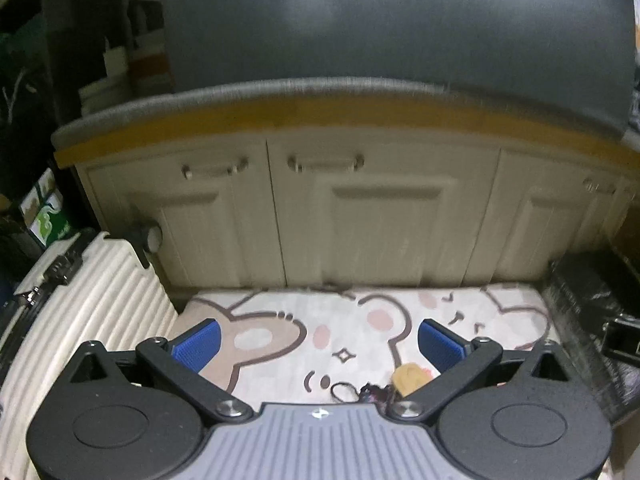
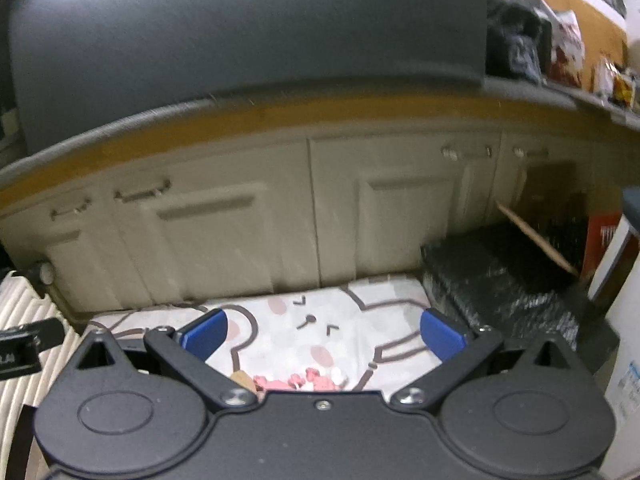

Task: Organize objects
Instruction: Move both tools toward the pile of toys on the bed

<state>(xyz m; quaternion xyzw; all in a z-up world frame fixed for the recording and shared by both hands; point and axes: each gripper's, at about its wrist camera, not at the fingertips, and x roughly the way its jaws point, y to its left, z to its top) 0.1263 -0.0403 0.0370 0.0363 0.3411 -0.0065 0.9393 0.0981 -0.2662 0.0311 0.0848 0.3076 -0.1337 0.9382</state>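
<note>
My left gripper (image 1: 318, 342) is open above a white mat (image 1: 360, 336) printed with cartoon bears; nothing sits between its blue pads (image 1: 199, 343). Close under it lie a small tan object (image 1: 409, 376) and a dark cord or keyring (image 1: 346, 391), partly hidden by the gripper body. My right gripper (image 2: 324, 334) is also open over the same mat (image 2: 304, 332), holding nothing. Small pink-and-white pieces (image 2: 310, 380) and a tan corner (image 2: 243, 379) show just in front of its body.
Cream cabinet doors (image 1: 376, 216) under a wood-edged counter (image 1: 320, 114) close off the far side. A ribbed white suitcase (image 1: 92, 312) lies left of the mat, a dark wrapped box (image 2: 496, 284) right. Cardboard and boxes (image 2: 608, 248) stand at far right.
</note>
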